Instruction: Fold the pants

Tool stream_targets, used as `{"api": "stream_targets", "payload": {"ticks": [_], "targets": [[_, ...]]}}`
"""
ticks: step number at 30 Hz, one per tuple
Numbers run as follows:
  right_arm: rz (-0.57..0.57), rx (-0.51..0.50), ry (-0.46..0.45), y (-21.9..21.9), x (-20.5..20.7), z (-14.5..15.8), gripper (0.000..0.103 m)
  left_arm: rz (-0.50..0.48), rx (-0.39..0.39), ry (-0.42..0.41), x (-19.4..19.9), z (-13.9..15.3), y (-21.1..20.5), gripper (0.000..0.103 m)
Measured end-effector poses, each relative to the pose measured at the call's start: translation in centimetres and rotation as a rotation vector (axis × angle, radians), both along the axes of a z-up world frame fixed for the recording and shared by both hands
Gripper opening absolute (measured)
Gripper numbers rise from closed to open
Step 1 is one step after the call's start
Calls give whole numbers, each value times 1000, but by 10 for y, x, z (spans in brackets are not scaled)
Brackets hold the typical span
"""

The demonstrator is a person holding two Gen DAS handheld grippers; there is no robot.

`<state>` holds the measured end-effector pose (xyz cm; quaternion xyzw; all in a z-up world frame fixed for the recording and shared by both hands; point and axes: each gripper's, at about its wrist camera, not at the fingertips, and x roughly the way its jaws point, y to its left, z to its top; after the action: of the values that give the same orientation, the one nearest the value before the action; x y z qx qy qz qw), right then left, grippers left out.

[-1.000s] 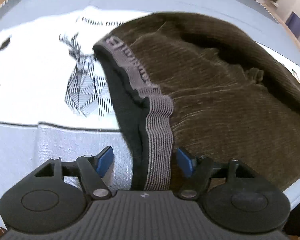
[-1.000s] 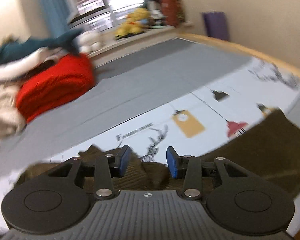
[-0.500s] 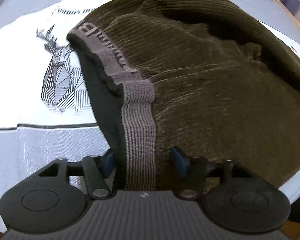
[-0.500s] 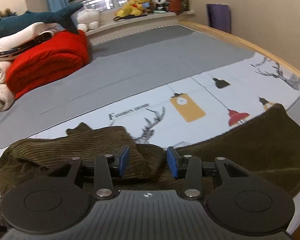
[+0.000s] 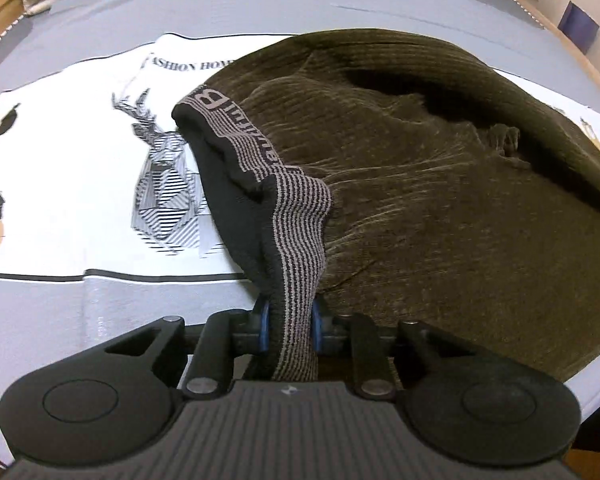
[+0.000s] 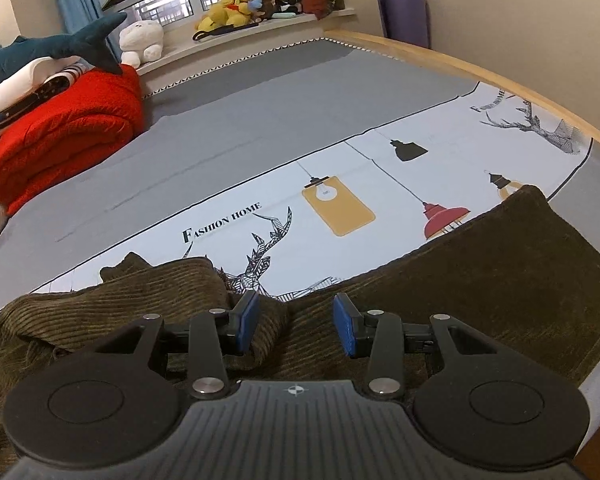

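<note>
Dark olive corduroy pants (image 5: 440,208) lie spread on a bed (image 6: 260,120), over a white printed panel of the sheet (image 5: 80,168) that carries a geometric deer, hanging lamps and the words "FASHION HOME". Left gripper (image 5: 289,322): its jaws have just been closing and now pinch the striped grey elastic waistband (image 5: 300,240) between the blue pads; the band runs up out of the jaws, pulled into a ridge, with the black lining showing to its left. The rest of the waistband, with lettering on it, curves away toward the deer print. Right gripper (image 6: 296,326): jaws part open, held at a middling gap, nothing clamped; a rumpled fold of corduroy lies under and between the blue pads (image 6: 247,322), whether touching them I cannot tell. From the right wrist view the pants stretch across the lower frame, one bunched mass at left, a flatter stretch rising to the right edge. Behind, on the grey sheet: a folded red quilt (image 6: 64,140) with a plush shark (image 6: 56,50) on top. Stuffed toys (image 6: 236,4) sit along the window ledge, and a purple bag (image 6: 404,18) stands against the wall.
</note>
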<state>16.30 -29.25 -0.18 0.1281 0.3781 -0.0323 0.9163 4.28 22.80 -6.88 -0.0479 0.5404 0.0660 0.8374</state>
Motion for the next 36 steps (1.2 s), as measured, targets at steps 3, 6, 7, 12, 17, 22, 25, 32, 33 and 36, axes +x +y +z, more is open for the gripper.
{"api": "stream_targets", "payload": {"ticks": [3,6,7,12,17,22,25,32,33,36], "targets": [[13,1,0,4,3,0,43,3,28,13,-8,1,2,21],[23,3,-2,8,5,1,43,-4,33,43,-14,1,3,22],[26,5,-1,10,6,0,43,-19,36,58,-16,0,1,25],[35,11,4,16,10,-1,43,5,136,-9,-16,15,-9,55],[40,18,0,18,10,-1,43,16,132,-153,-7,36,-22,58],[35,19,1,16,10,-1,43,-84,94,-211,8,41,-54,58],[31,25,4,14,11,-1,43,-132,91,-187,16,34,-73,54],[62,58,45,19,20,-9,43,-189,63,-118,44,14,-98,29],[72,64,55,21,23,-11,43,-191,55,-107,47,12,-101,29],[81,92,86,26,31,-17,46,-200,58,-86,52,5,-108,29]]}}
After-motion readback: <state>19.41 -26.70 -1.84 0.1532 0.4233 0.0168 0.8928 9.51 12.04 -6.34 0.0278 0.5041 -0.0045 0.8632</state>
